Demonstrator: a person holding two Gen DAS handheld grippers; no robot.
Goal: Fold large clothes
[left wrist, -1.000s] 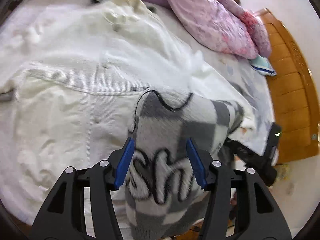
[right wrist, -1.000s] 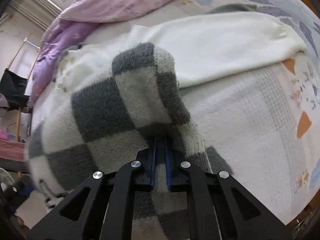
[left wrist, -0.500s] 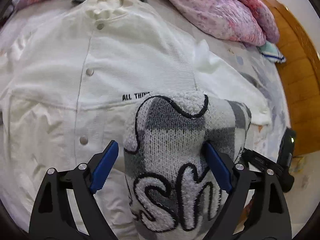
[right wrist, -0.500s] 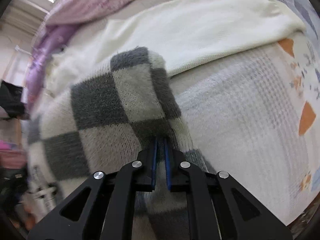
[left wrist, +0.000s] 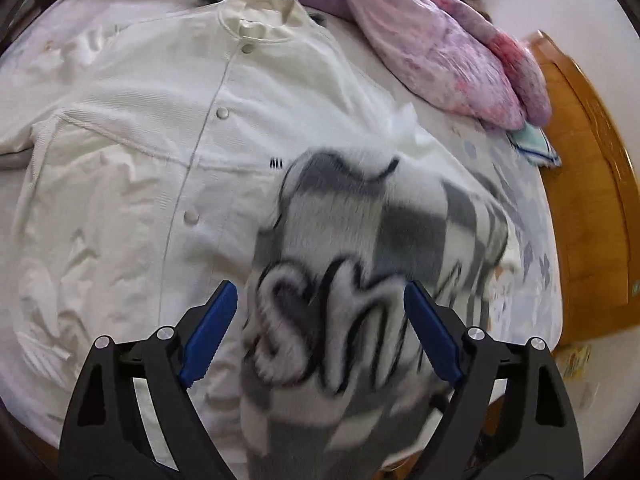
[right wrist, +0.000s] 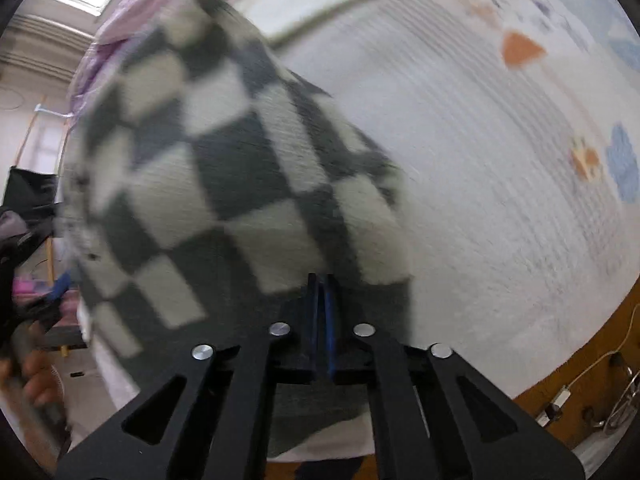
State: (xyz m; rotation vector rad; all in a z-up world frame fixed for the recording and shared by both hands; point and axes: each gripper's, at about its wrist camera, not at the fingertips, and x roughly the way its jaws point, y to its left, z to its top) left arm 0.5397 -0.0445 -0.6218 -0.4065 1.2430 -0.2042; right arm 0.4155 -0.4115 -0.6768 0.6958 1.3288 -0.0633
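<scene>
My left fingers (left wrist: 316,332) stand wide apart, their blue pads either side of a fuzzy checked sweater (left wrist: 360,280) without pressing on it; they have just been opening, with that knit between them. My right fingers (right wrist: 320,312) are pressed together on a fold of the same sweater (right wrist: 224,184), which bunches up thick and soft ahead of them in grey and off-white squares. From the left view the sweater shows looping black-outlined letters on its shaggy face and runs as a long hump from the bottom edge of the frame up toward the middle of the bed, its far end lying over a white jacket (left wrist: 160,140). That jacket is flat and smooth, ribbed like fine corduroy, buttoned down the front with pale snaps, collar toward the far side. Behind the collar a pink and purple flowered quilt (left wrist: 440,48) is heaped in soft rolls. The bed sheet (right wrist: 500,140) is a pale waffle weave with orange and blue patches, and it lies bare and open to the right of the sweater out to the mattress edge. A glossy wooden bed frame (left wrist: 592,208) borders the bed on the right.
</scene>
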